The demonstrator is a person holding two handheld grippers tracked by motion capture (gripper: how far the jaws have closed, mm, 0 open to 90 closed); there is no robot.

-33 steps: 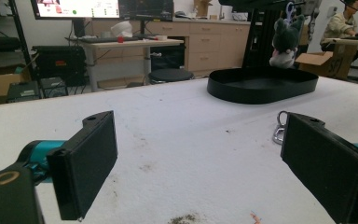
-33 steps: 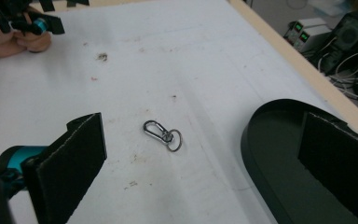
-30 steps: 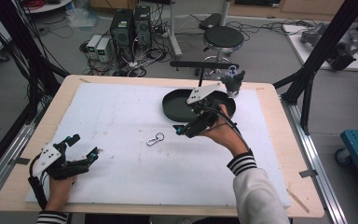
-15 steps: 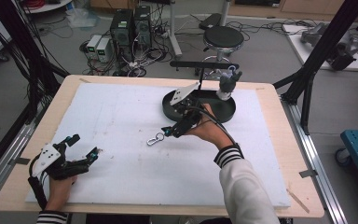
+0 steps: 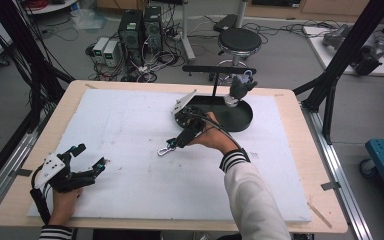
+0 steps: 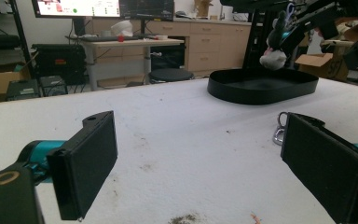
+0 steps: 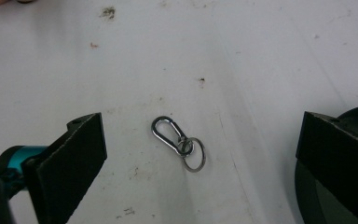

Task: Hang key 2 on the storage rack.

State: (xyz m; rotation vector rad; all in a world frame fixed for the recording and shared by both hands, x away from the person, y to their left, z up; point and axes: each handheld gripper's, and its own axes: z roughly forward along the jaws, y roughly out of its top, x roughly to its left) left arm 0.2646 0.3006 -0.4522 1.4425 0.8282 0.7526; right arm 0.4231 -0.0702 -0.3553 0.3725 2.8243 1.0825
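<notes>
Carabiner with a key ring linked to it lies flat on the white bench top, near the middle, loose, nothing gripping it. In the high view the same clip sits just left of the black tray. Right gripper hovers right over it, tilted down toward the bench; fingers spread wide, clip lying in the gap between them and not touched by either one, seen from the right gripper view. Tray edge shows dark at the lower right of that view, behind the right finger.

Left gripper rests low at the near left part of the bench, well apart from the clip. Its fingers are spread too, holding nothing. From the left gripper view the clip peeks out just beside the right finger, with the tray farther back. A small plush toy hangs from the black stand above the tray. Bench surface has scattered dirt specks.
</notes>
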